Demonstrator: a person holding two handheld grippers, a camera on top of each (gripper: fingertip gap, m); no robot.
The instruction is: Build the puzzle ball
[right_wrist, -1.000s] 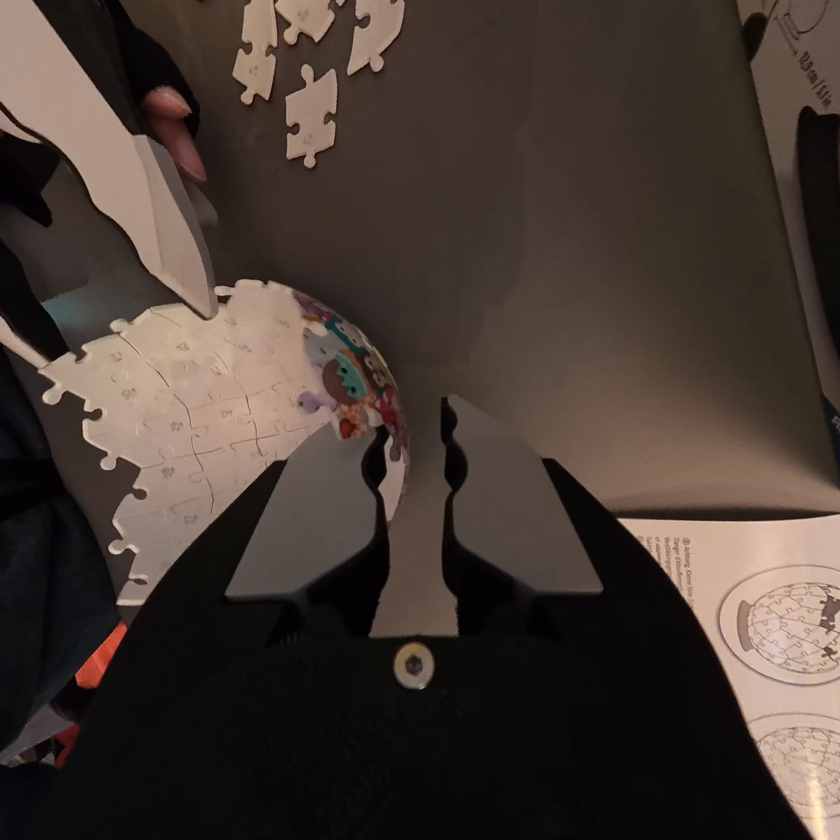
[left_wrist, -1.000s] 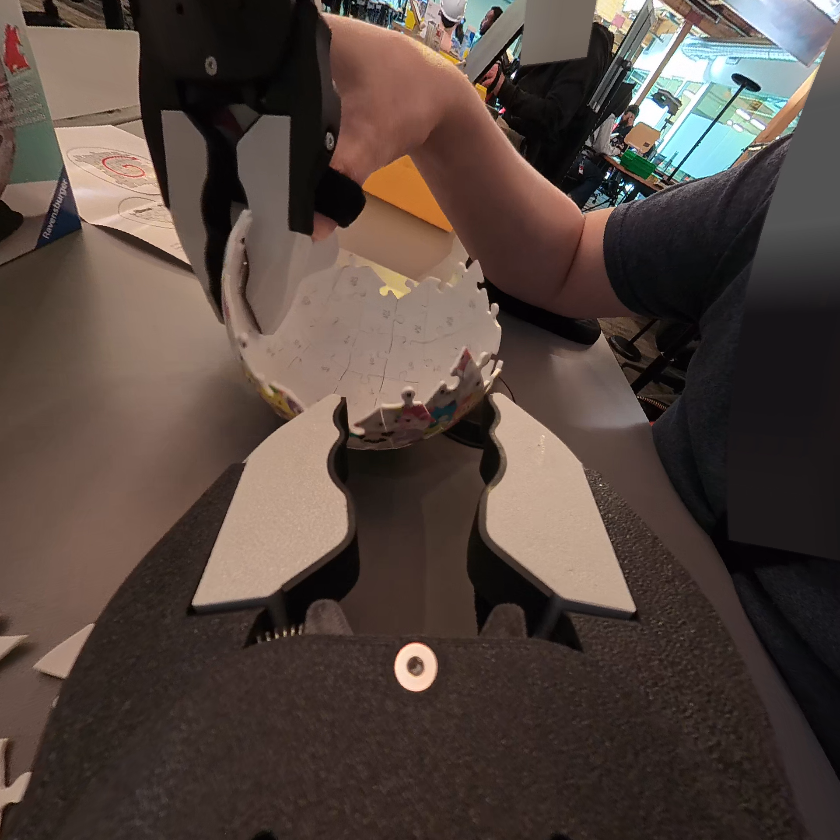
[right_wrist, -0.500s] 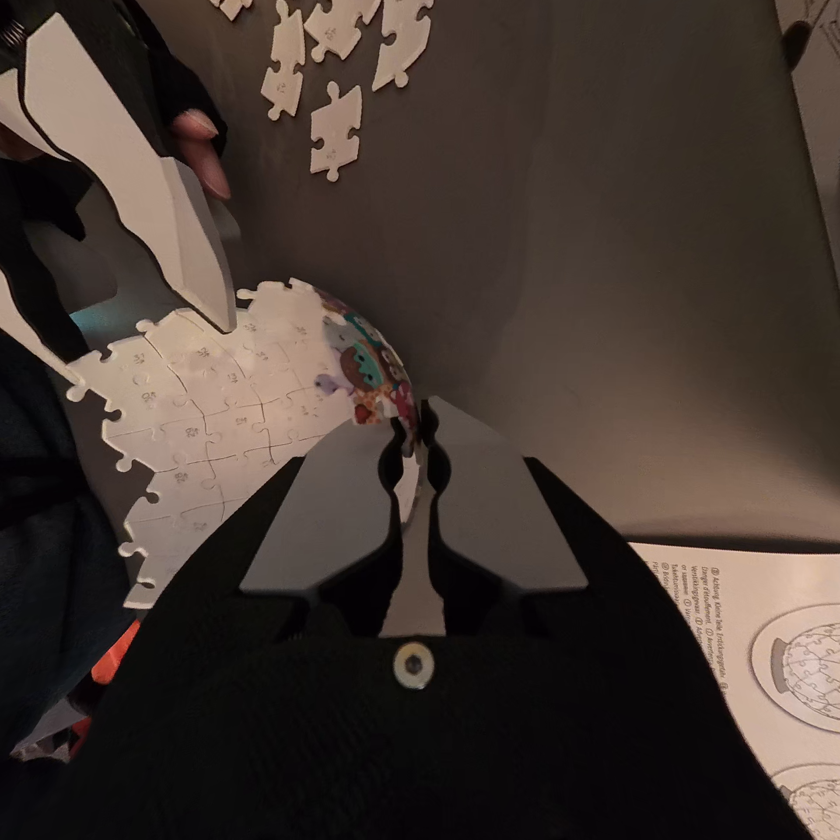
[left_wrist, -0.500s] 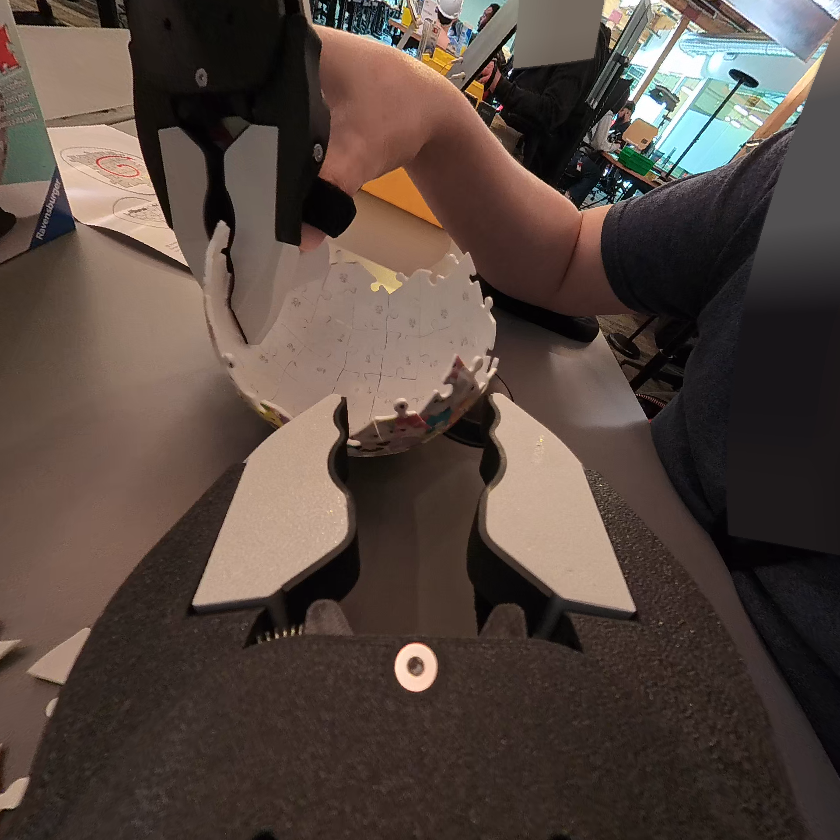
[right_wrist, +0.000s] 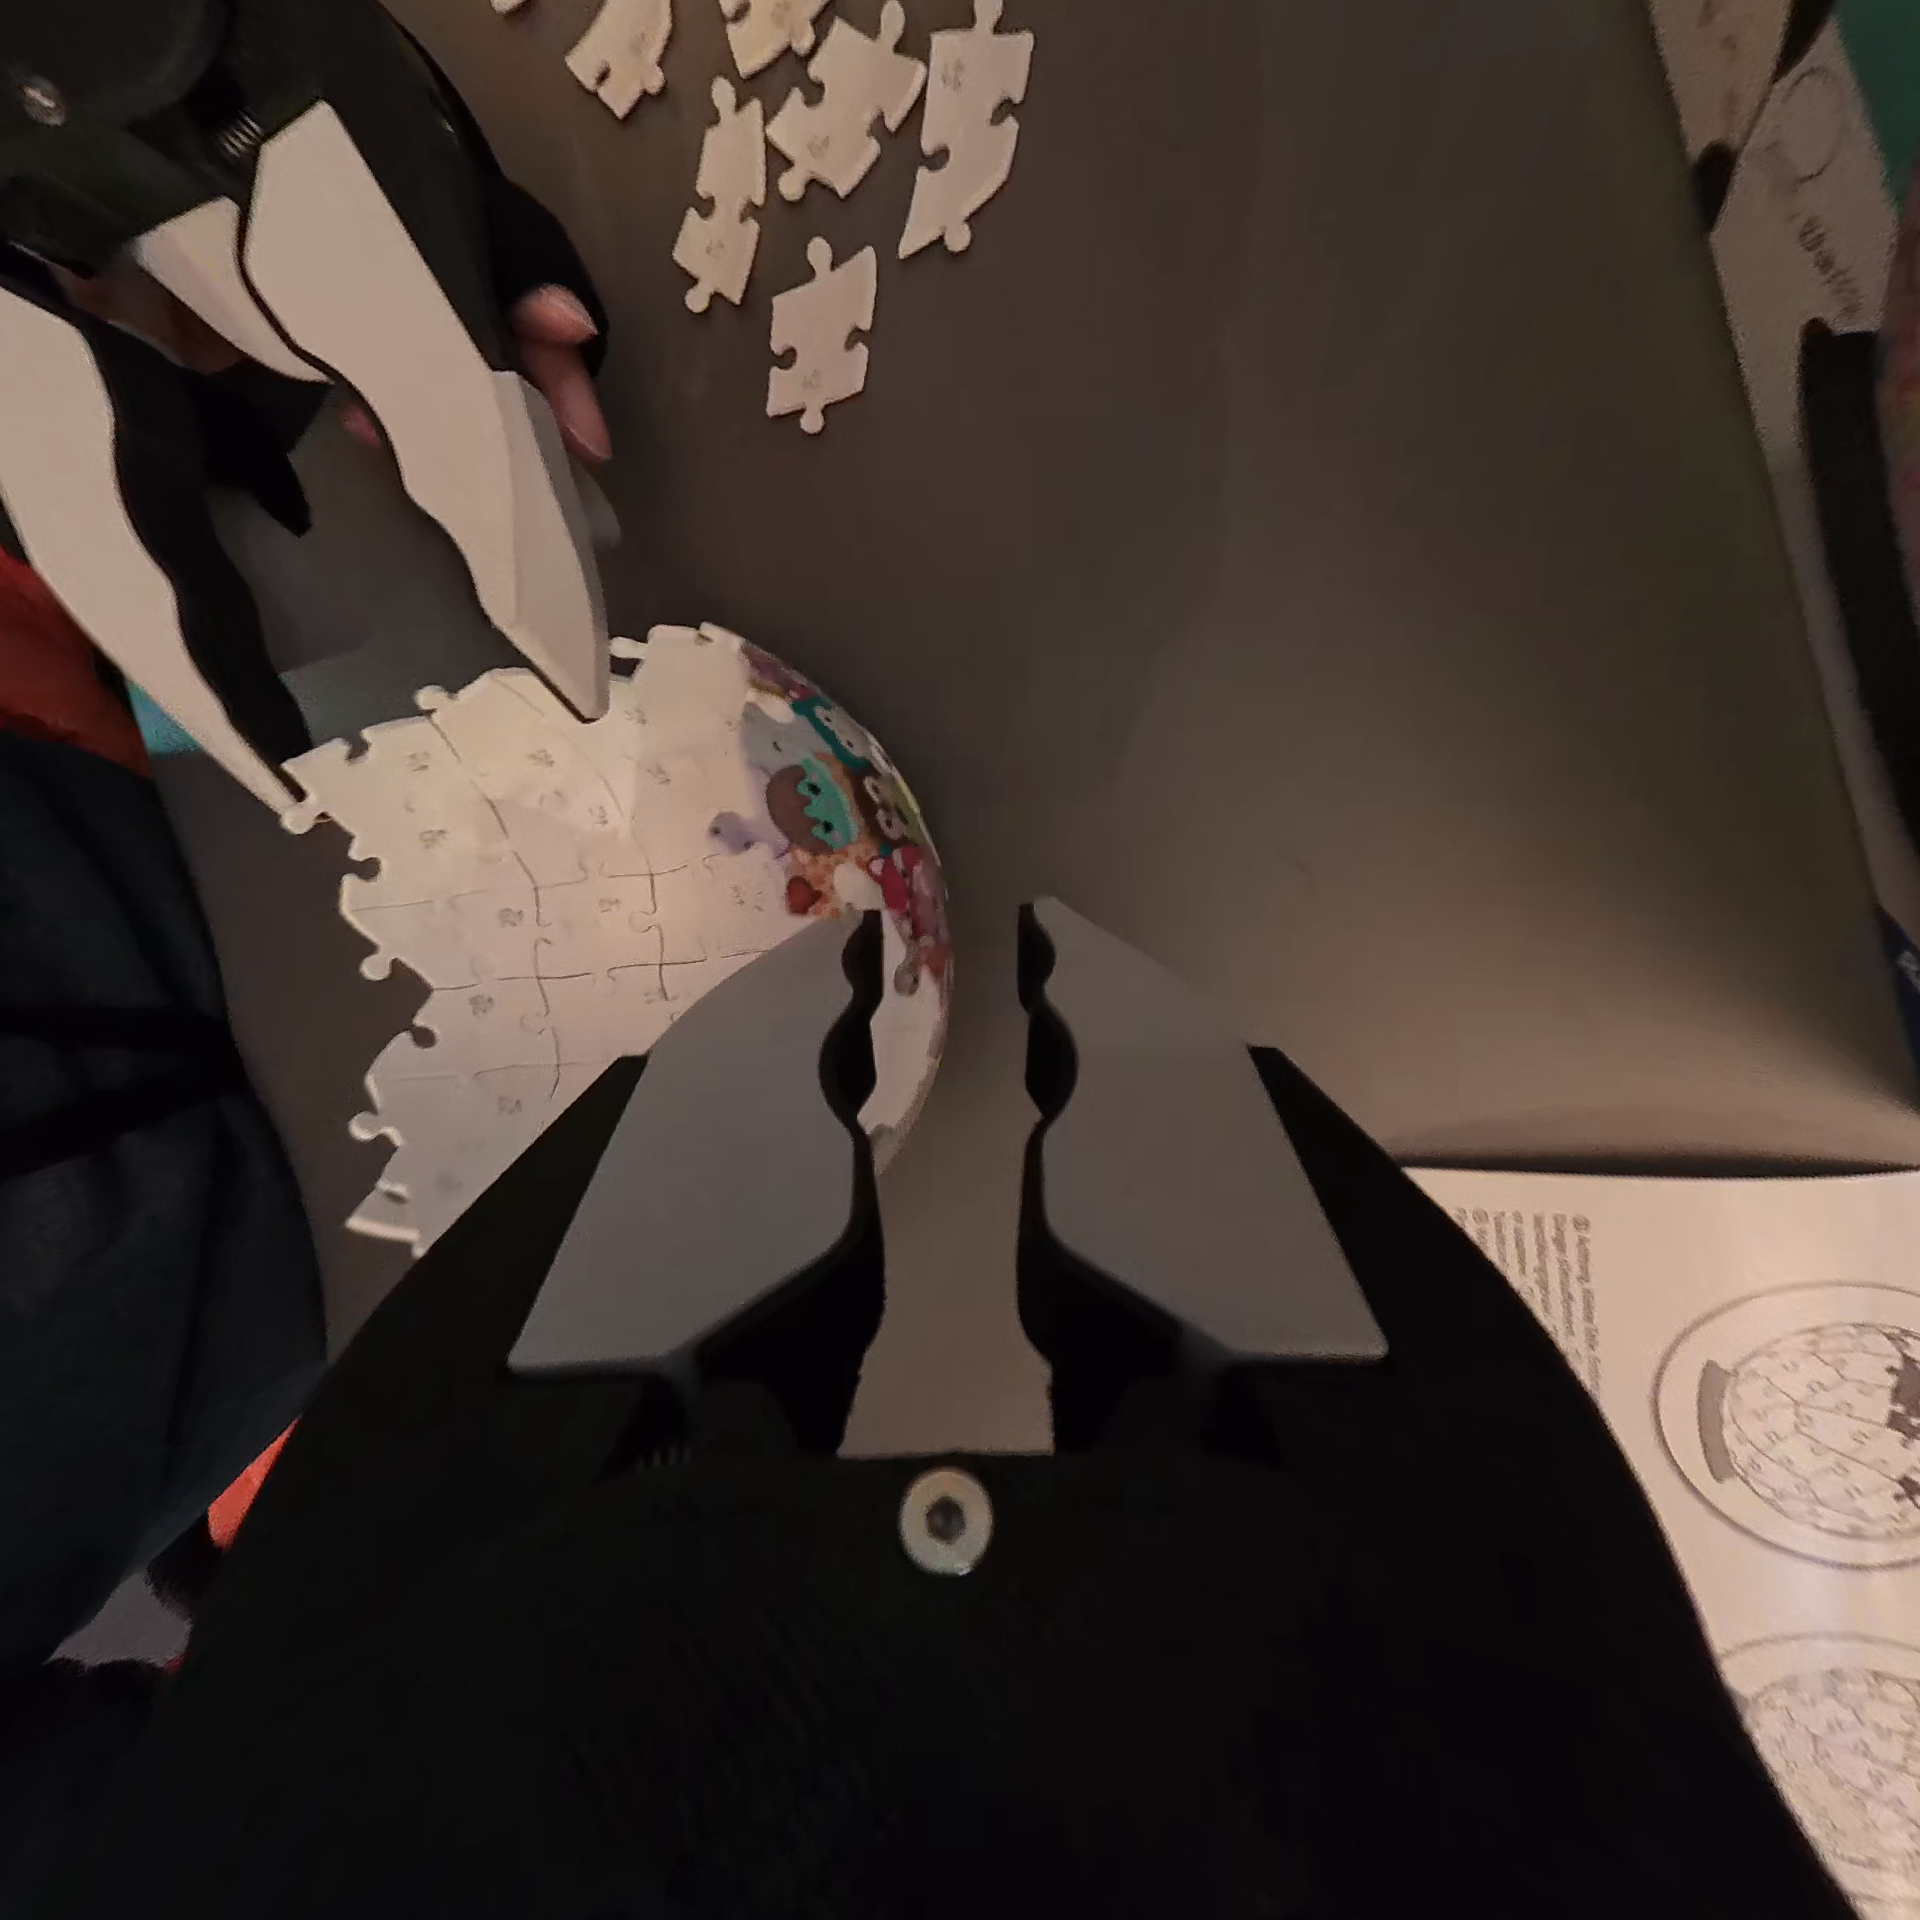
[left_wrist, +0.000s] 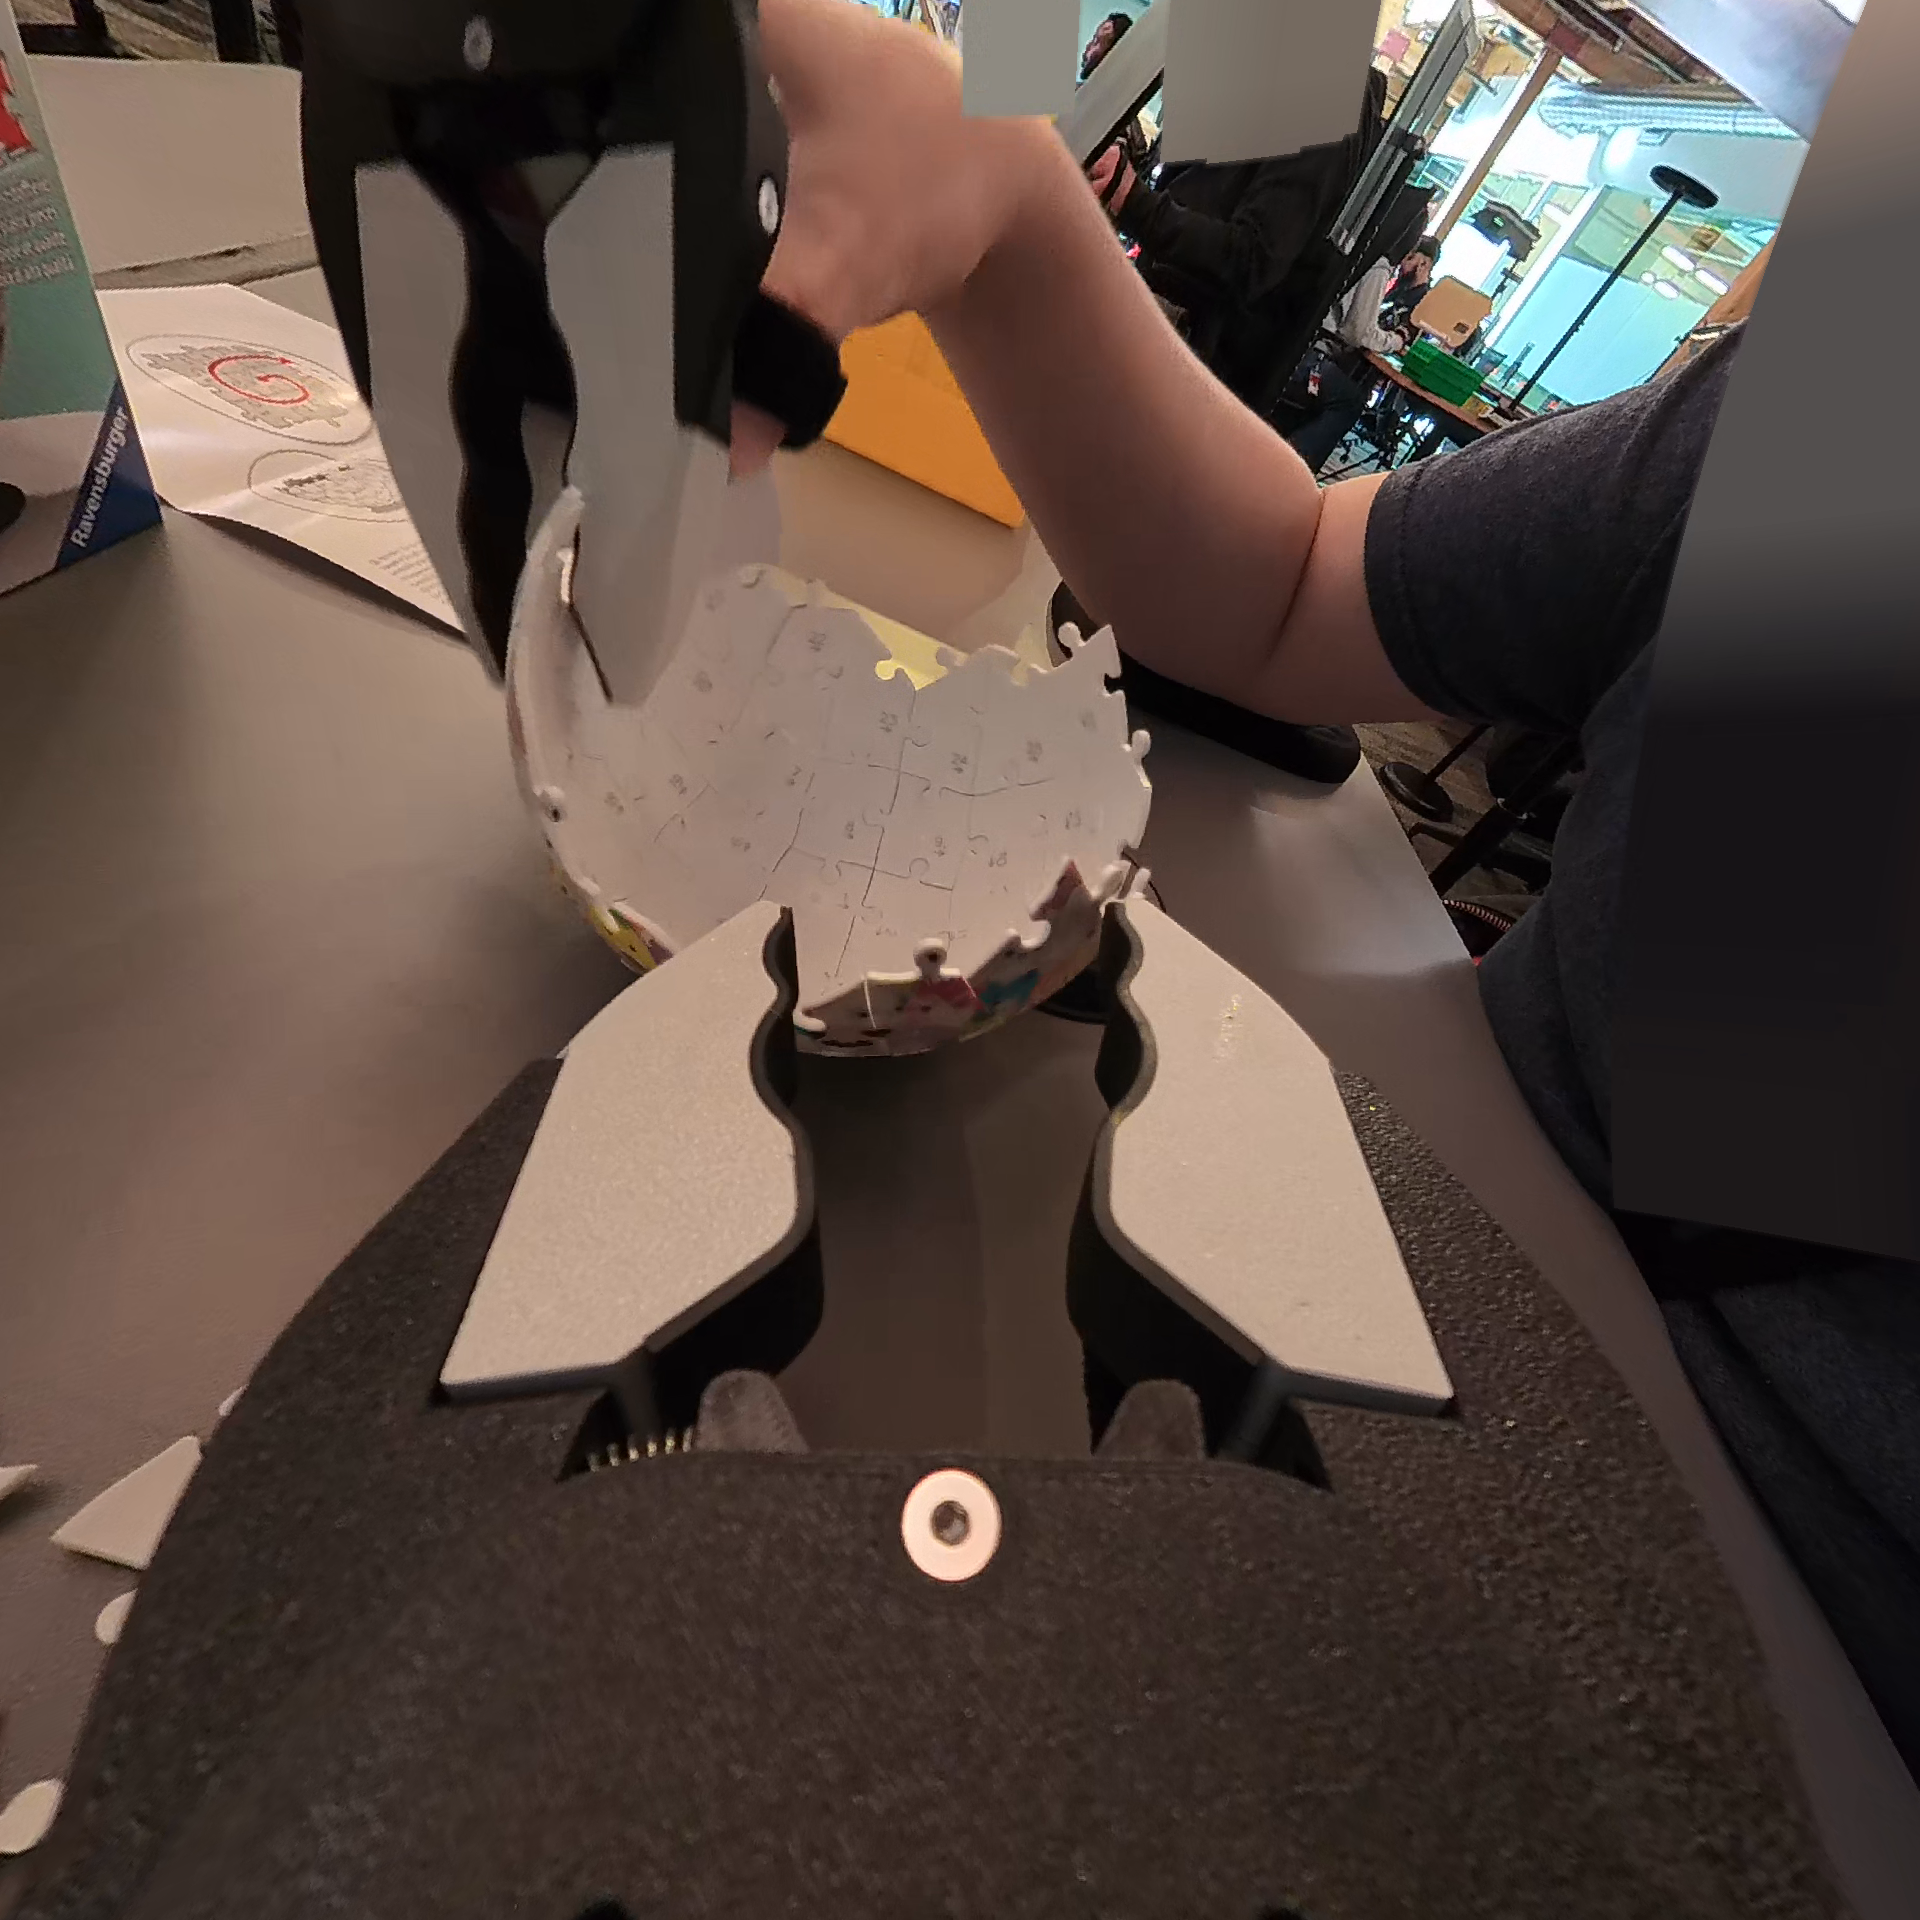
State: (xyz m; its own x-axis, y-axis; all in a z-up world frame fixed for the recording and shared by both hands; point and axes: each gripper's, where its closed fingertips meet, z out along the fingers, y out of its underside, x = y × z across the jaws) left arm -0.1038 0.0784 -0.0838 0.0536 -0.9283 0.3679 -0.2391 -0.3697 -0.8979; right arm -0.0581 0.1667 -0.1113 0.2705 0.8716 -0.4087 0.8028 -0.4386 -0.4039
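Right gripper [right_wrist: 945,920] is standing with its two fingers apart, straddling the wall of the half-built puzzle ball [right_wrist: 582,914] without pinching it; one finger is reaching inside the shell, the other is hanging just outside the printed skin. Left gripper [left_wrist: 951,920] is likewise gaping wide, its tips sitting at the opposite rim and clamped on nothing; whether they are touching the rim cannot be told.

The shell is sitting on the grey table [left_wrist: 260,935], its mouth tilting toward the left wrist camera, with white numbered backs showing inside and cartoon colours outside; neither claw is carrying a piece.

Work is looking roughly half done: the joined pieces are forming a bowl with a jagged, toothed rim, and the upper half is waiting to be built; that is a judgement from the open rim alone.

Counting is giving one partial ball, two grippers and at least six loose white pieces [right_wrist: 821,343] lying in a cluster well apart from the ball, some cut by the frame's edge; a few more pale scraps [left_wrist: 135,1507] are showing beside the left gripper, too clipped to count. One instruction sheet [right_wrist: 1714,1455] is lying near the right gripper; one puzzle box [left_wrist: 52,312] is standing beyond it; one yellow box [left_wrist: 925,416] is sitting behind the person's right hand [left_wrist: 883,208].
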